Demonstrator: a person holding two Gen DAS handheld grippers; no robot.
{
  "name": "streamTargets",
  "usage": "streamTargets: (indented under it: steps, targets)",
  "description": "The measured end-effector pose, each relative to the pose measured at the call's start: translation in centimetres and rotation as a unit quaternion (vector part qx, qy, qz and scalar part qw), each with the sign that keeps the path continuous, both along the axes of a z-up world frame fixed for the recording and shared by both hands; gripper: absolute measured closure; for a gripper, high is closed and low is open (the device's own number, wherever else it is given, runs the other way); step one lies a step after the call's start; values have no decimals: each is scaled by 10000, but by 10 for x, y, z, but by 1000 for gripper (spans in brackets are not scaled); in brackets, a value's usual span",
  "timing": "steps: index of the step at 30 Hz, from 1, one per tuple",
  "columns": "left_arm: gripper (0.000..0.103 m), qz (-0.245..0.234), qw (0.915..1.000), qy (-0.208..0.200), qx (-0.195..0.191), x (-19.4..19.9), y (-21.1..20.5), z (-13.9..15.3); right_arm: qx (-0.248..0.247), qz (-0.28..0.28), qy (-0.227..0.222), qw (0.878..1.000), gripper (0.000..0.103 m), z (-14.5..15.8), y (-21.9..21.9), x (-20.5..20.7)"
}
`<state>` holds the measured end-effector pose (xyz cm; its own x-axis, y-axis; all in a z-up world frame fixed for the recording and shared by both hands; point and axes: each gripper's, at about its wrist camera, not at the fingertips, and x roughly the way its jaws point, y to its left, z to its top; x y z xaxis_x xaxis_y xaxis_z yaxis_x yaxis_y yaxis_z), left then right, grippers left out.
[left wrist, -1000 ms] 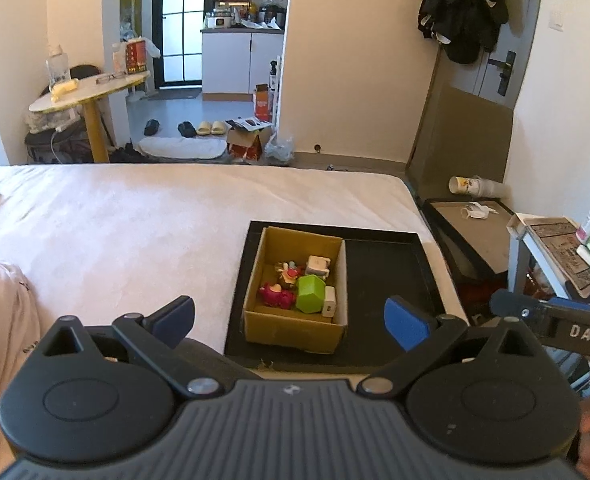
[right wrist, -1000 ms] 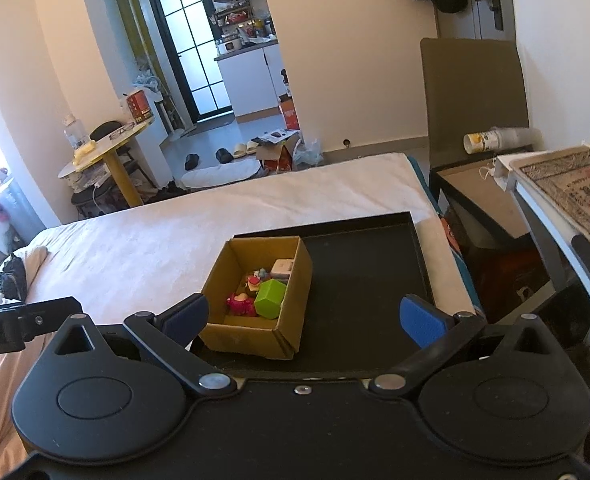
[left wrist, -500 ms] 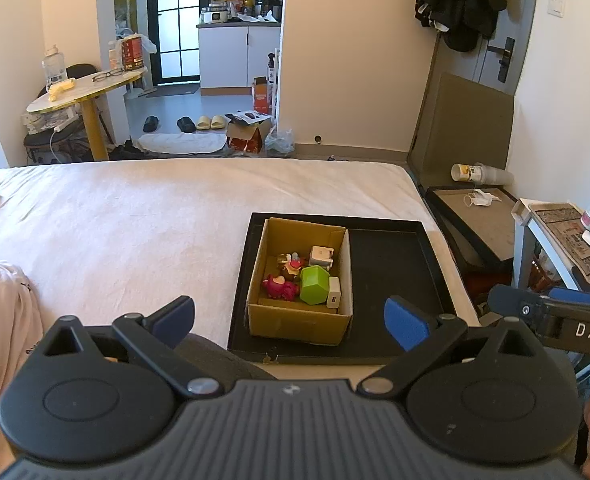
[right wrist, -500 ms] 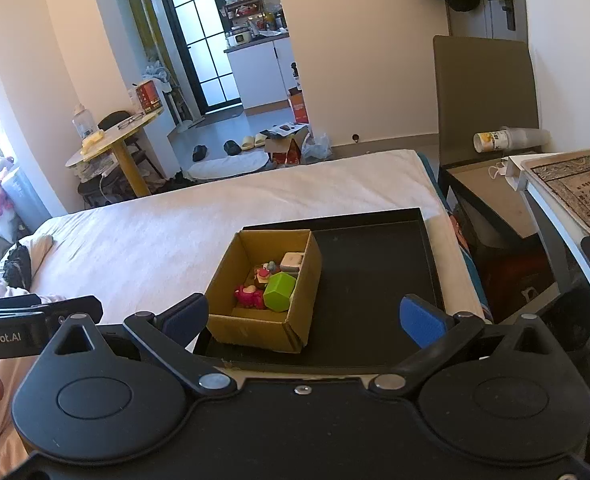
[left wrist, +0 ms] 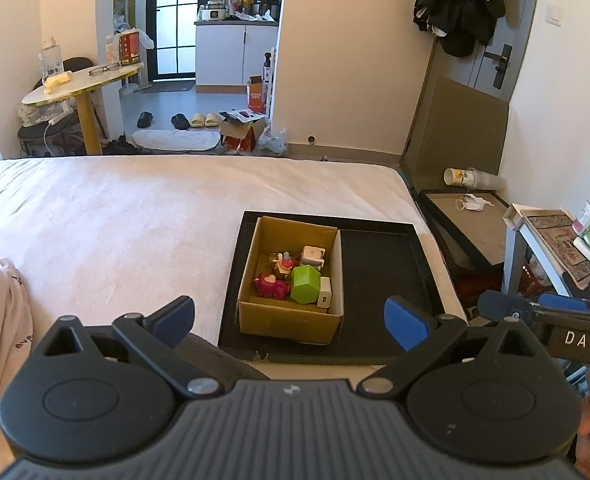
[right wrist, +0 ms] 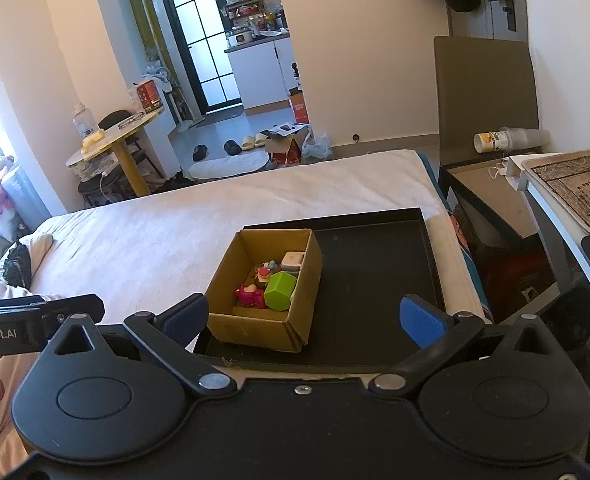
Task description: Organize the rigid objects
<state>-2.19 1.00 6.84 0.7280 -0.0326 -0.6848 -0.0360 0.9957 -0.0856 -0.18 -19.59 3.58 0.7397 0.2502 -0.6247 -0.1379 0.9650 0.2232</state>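
An open cardboard box (left wrist: 291, 316) stands in the left half of a black tray (left wrist: 379, 276) on the bed. Inside lie a green block (left wrist: 305, 284), a pink toy (left wrist: 270, 285), a white charger (left wrist: 324, 297), a white cube (left wrist: 313, 255) and a small colourful figure (left wrist: 282, 263). The box (right wrist: 255, 326), tray (right wrist: 375, 264) and green block (right wrist: 279, 290) also show in the right wrist view. My left gripper (left wrist: 291, 318) is open and empty, held back from the box. My right gripper (right wrist: 305, 316) is open and empty, beside the left one.
The bed's white sheet (left wrist: 135, 216) spreads left of the tray. A dark side table (left wrist: 467, 224) and a white shelf (right wrist: 567, 184) stand right of the bed. A round table (left wrist: 79, 84) and clutter on the floor lie beyond the bed's far edge.
Both grippers have drawn back and risen a little, so the box and tray sit slightly farther ahead. Both stay open and empty. The box's contents have not moved.
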Motion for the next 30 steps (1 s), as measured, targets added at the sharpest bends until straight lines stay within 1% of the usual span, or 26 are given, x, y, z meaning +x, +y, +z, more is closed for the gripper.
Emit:
streamTargets:
  steps: [3, 6, 10, 30]
  targets:
    - [2, 4, 10000, 22, -31, 1, 2, -1, -50, 34, -10, 10000, 0, 1, 1, 0]
    - [2, 49, 10000, 3, 60, 0, 0, -1, -38, 13, 15, 10000, 0, 0, 2, 0]
    - [2, 59, 10000, -6, -30, 0, 2, -1, -43, 1, 9, 10000, 0, 0, 3, 0]
    - [2, 14, 10000, 75, -41, 2, 6, -3, -28, 37, 23, 10000, 0, -1, 2, -1]
